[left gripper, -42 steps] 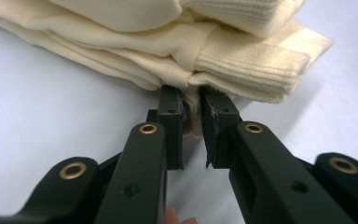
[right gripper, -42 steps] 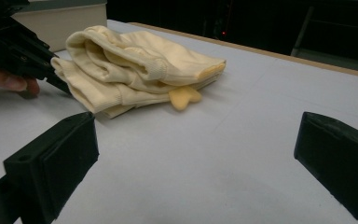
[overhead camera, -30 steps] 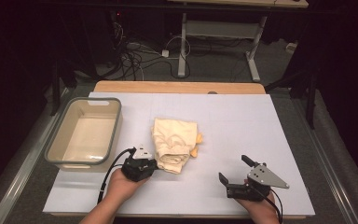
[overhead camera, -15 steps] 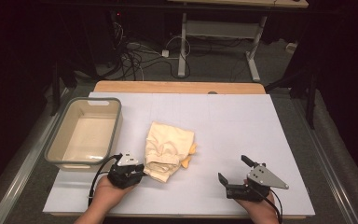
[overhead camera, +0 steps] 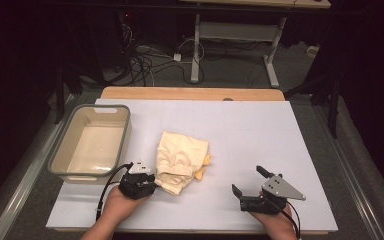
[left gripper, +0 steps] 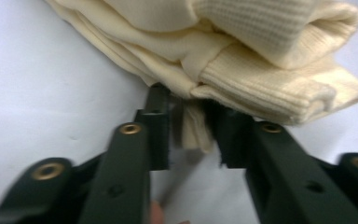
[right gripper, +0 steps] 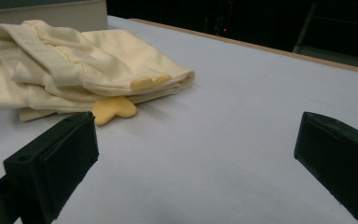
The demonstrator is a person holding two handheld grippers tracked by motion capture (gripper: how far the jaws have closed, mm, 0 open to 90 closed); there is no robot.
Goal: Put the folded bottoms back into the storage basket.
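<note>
Grey bin (overhead camera: 60,167) on table (overhead camera: 260,130) w/ nothing in it. Left gripper (overhead camera: 152,186) fingers clamped on cream cloth (overhead camera: 182,157) edge, just closing; right gripper (overhead camera: 247,181) fingers spread, nothing betw. them.

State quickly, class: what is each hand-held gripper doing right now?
Left hand-held gripper: closed on a fold at the edge of the cream cloth.
Right hand-held gripper: open, holding nothing, apart from the cloth.

Folded garment (overhead camera: 180,160) at the centre of the table (overhead camera: 260,130), bin (overhead camera: 91,141) at its nine o'clock, left gripper (overhead camera: 152,186) touching its seven o'clock corner, right gripper (overhead camera: 247,181) at four o'clock, well apart.
</note>
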